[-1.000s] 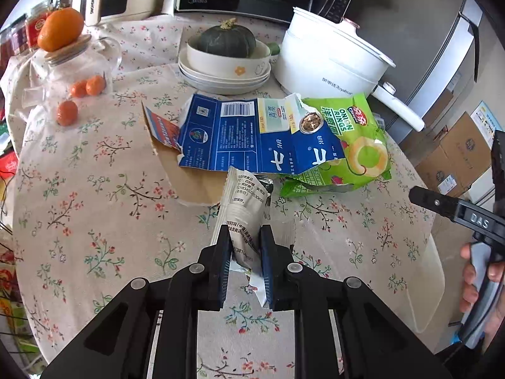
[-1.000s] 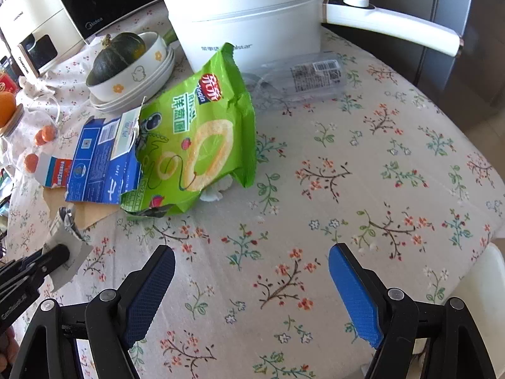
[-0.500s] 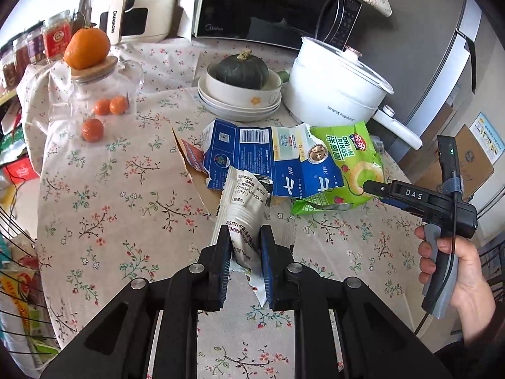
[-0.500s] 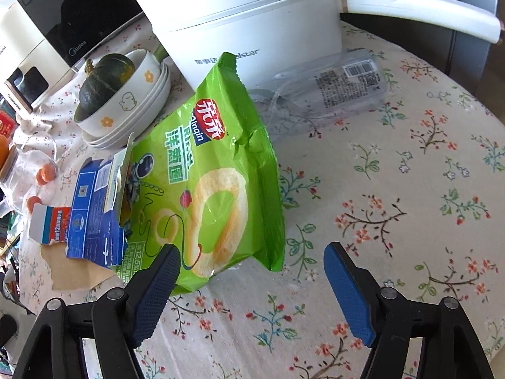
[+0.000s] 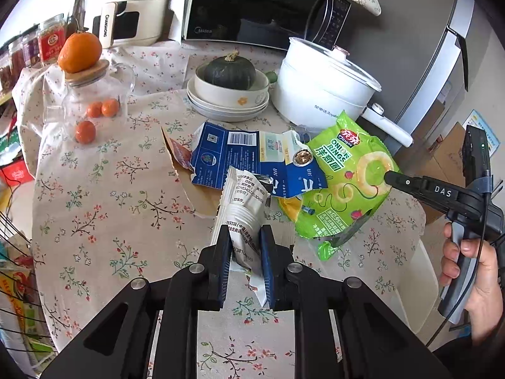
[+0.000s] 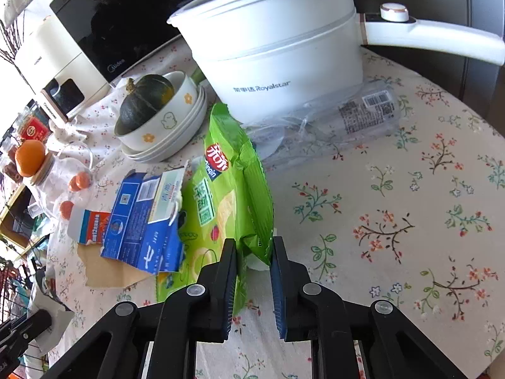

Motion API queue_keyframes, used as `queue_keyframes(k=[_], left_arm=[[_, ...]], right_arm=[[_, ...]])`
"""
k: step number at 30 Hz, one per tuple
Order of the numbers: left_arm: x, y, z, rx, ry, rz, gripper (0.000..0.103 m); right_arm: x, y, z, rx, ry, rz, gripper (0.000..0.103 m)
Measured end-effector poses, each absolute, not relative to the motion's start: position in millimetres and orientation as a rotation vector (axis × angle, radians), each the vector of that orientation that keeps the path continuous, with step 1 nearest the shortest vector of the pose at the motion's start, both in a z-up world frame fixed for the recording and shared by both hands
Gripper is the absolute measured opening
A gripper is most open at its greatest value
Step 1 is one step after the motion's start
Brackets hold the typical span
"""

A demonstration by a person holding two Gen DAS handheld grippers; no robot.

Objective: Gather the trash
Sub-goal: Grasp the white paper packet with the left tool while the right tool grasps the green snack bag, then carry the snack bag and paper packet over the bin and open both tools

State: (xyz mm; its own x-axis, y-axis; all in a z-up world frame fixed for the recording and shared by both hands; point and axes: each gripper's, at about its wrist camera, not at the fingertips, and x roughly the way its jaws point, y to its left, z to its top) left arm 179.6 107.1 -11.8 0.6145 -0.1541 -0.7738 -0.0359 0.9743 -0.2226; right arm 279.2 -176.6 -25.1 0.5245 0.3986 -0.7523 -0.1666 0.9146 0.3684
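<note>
A silver-white snack wrapper point(image 5: 243, 202) is pinched upright in my left gripper point(image 5: 244, 237), which is shut on it above the flowered tablecloth point(image 5: 104, 189). Behind it lie a torn blue carton point(image 5: 240, 154) on brown cardboard and a green onion-ring bag point(image 5: 347, 177). In the right wrist view the green bag point(image 6: 221, 195) is folded up on edge, and my right gripper point(image 6: 254, 246) is shut on its lower corner, pads pressing both sides. A crushed clear plastic bottle point(image 6: 347, 117) lies against the white pot. The blue carton point(image 6: 142, 221) sits just left of the bag.
A white electric pot point(image 5: 322, 91) with a long handle stands behind the trash. A stack of bowls holds a dark squash point(image 5: 228, 69). A glass jar point(image 5: 91, 101) with oranges is far left; a microwave point(image 5: 252, 3) at the back. The table edge falls off to the right.
My right gripper moved in on the green bag and closed on its corner, folding the bag upright. My left gripper kept its hold on the wrapper and hardly moved.
</note>
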Motion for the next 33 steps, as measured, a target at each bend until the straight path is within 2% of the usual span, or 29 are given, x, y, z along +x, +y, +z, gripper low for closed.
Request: queue_keyframes(k=[20,33], left_arm=[[160.1,52.7,-9.8,-0.166,0.897,-0.201,0.019],[154.1,-7.7,-13.3,-0.084,0.901,-0.314,0.019]], right_arm=[[184.2,-251.0,41.9,0.218,0.821,0.324,0.016],[119.4,-379.7,30.1,0.241,0.854,0.102,0.016]])
